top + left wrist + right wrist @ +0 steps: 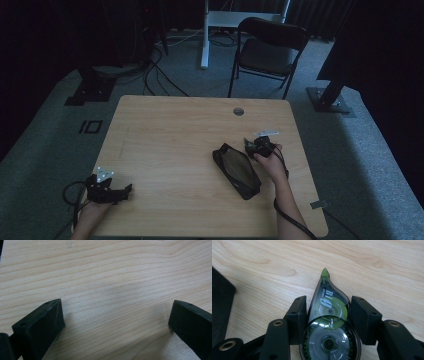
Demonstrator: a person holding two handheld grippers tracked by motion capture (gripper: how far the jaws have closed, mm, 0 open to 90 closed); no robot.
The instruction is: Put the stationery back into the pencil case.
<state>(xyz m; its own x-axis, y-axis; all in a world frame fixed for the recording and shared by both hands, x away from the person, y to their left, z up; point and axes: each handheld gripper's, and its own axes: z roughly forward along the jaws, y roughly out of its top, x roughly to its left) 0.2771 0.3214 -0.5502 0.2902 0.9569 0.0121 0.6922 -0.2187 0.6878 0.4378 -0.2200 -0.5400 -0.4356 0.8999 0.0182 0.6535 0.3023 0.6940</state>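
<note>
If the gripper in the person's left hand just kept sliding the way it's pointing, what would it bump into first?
Probably nothing soon. The left gripper lies at the near left of the table, jaws wide apart, pointing right across bare wood. The black pouch lies far off and looks slightly beyond that line, though depth is hard to judge.

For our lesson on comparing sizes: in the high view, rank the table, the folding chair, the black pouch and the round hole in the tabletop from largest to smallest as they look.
1. table
2. folding chair, though it stands farther from the camera
3. black pouch
4. round hole
</note>
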